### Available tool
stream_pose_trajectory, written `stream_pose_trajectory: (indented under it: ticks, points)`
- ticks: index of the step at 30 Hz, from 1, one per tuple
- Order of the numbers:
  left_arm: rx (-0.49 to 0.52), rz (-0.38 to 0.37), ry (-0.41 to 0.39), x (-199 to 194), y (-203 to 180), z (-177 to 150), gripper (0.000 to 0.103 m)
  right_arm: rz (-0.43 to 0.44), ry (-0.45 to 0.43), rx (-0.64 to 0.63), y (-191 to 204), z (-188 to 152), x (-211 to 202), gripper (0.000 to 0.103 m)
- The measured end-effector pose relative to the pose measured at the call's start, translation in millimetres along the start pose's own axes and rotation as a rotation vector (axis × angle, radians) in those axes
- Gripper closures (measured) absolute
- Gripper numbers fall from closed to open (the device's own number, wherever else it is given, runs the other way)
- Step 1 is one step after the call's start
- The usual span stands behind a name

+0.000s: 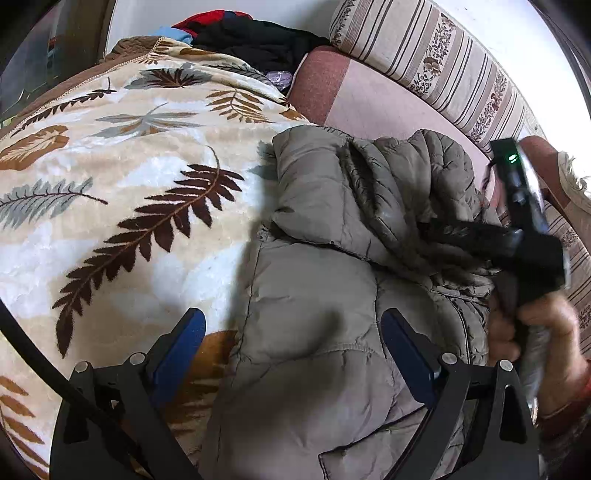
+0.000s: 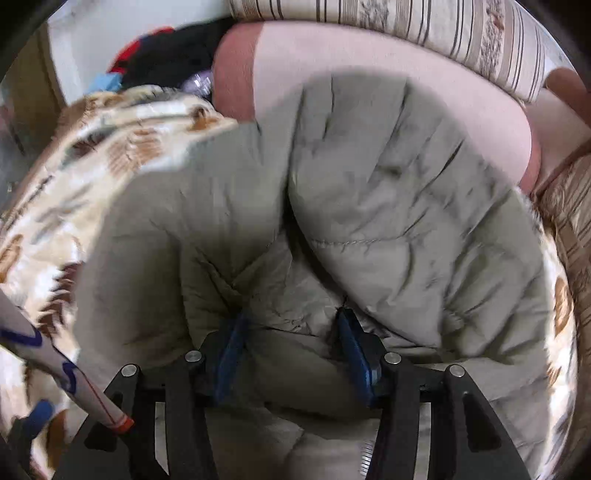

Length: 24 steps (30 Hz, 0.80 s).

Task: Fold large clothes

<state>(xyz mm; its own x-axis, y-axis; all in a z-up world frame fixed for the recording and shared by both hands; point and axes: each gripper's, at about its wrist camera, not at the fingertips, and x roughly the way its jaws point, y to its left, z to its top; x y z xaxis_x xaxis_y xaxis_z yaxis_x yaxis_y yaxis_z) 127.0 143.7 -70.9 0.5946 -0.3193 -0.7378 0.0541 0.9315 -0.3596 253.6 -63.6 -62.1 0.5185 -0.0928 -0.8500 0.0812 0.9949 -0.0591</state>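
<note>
A grey-green quilted jacket [image 1: 332, 258] lies on a sofa, partly over a leaf-patterned blanket [image 1: 129, 184]. My left gripper [image 1: 295, 332] hovers open over the jacket's lower left edge, with its blue pads wide apart and pressing on nothing. At the right of the left wrist view, a hand [image 1: 535, 332] holds my right gripper [image 1: 443, 229], which reaches into the jacket's upper folds. In the blurred right wrist view, my right gripper [image 2: 291, 339] has a crumpled bunch of the jacket [image 2: 388, 184] between its blue pads, and a thick fold curls over beyond it.
A striped floral cushion [image 1: 424, 55] lines the back of the pink sofa seat [image 1: 369, 103]. A heap of black, red and blue clothes [image 1: 251, 33] sits at the far corner. A white sleeve with blue marks and an orange cuff [image 2: 55, 350] crosses the right wrist view's lower left.
</note>
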Motion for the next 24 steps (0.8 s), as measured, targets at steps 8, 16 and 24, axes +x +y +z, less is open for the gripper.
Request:
stream_pose_trajectory:
  ticks: [8, 16, 24]
  points:
    - [0.005, -0.004, 0.001, 0, -1, 0, 0.008, 0.004, -0.142, 0.056, -45, -6, -64, 0.043]
    - [0.044, 0.014, 0.007, 3, -9, -3, 0.008, 0.038, 0.004, 0.178, -84, -27, -15, 0.041]
    - [0.053, 0.023, -0.042, -14, -11, -8, 0.008, 0.104, -0.079, 0.17, -123, -58, -103, 0.04]
